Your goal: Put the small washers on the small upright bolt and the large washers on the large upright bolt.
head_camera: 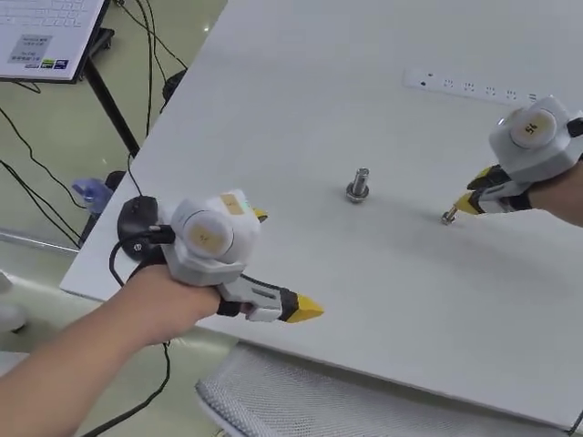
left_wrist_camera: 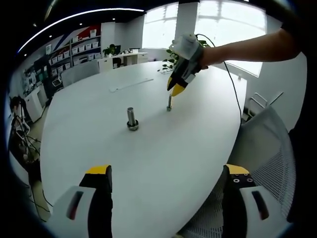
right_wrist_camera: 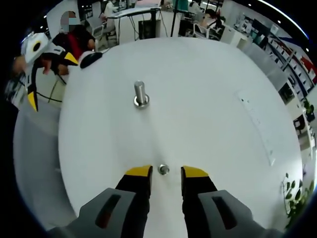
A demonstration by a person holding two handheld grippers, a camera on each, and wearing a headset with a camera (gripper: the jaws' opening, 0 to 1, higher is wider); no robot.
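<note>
Presently your left claw [head_camera: 282, 262] is released: its two yellow-tipped jaws stand wide apart and hold nothing. It hangs at the near edge of the worktop [head_camera: 301, 82]. In the left gripper view the same claw [left_wrist_camera: 168, 171] frames bare worktop [left_wrist_camera: 163, 144] between its jaws, and a mesh chair [left_wrist_camera: 267, 144] lies just outside its right-hand jaw. The large upright bolt [left_wrist_camera: 132, 119] stands well ahead of this claw, toward its left jaw. The small upright bolt [left_wrist_camera: 169, 103] stands farther ahead still, near the centre line.

Your right claw [right_wrist_camera: 163, 172] is also released, the jaws only narrowly parted. They straddle the small upright bolt [right_wrist_camera: 163, 169], one jaw on each side. A thin strip of worktop [right_wrist_camera: 198, 89] shows between the bolt and either jaw, so nothing is gripped. The head view shows this claw [head_camera: 472, 191] with its tip just beside the small upright bolt [head_camera: 448, 216]; the left gripper view shows it [left_wrist_camera: 177, 88] slanting down onto the bolt from above.

From the right claw, the large upright bolt [right_wrist_camera: 141, 96] stands well ahead and slightly toward the left jaw, apart from the small one. In the head view the large upright bolt [head_camera: 358, 185] carries a wider collar [head_camera: 357, 193] at its foot; whether that is a washer or the bolt's own head, you cannot tell. A power strip [right_wrist_camera: 257, 124] lies well off the right jaw's side.
</note>
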